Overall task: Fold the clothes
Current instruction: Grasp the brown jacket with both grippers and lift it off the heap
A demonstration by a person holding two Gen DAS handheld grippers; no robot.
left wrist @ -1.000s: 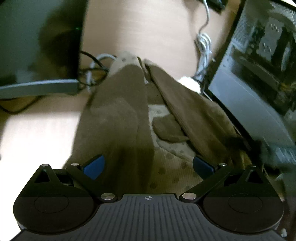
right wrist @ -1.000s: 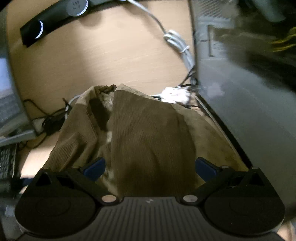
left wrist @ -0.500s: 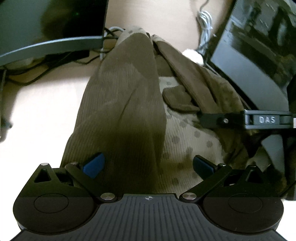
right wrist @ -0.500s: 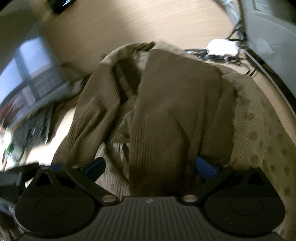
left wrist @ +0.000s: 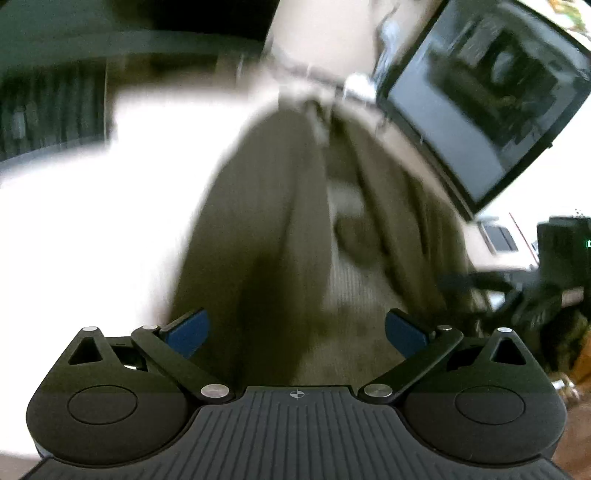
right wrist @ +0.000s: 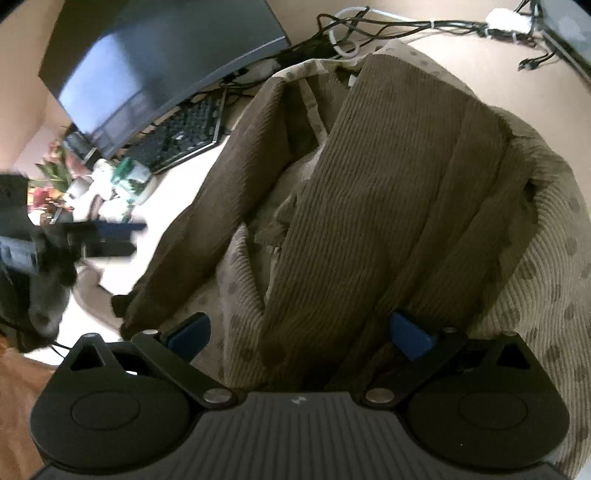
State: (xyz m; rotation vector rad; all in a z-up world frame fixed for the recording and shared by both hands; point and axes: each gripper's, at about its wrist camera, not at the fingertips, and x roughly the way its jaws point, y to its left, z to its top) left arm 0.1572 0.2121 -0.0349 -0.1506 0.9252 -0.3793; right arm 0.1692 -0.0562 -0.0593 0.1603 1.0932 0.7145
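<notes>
Your left tongs [left wrist: 295, 328] have swung since half a second ago: their view blurs, jaws spread over the brown ribbed garment [left wrist: 280, 221] on the worktop [left wrist: 74, 206]. Your right tongs [right wrist: 300, 330], also spread, hover above its unfolded panels [right wrist: 399, 192]; folding hasn't started.

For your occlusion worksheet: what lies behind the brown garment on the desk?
Behind the brown garment lie tangled cables, a keyboard and a monitor. The desk beneath the fabric is hidden.
</notes>
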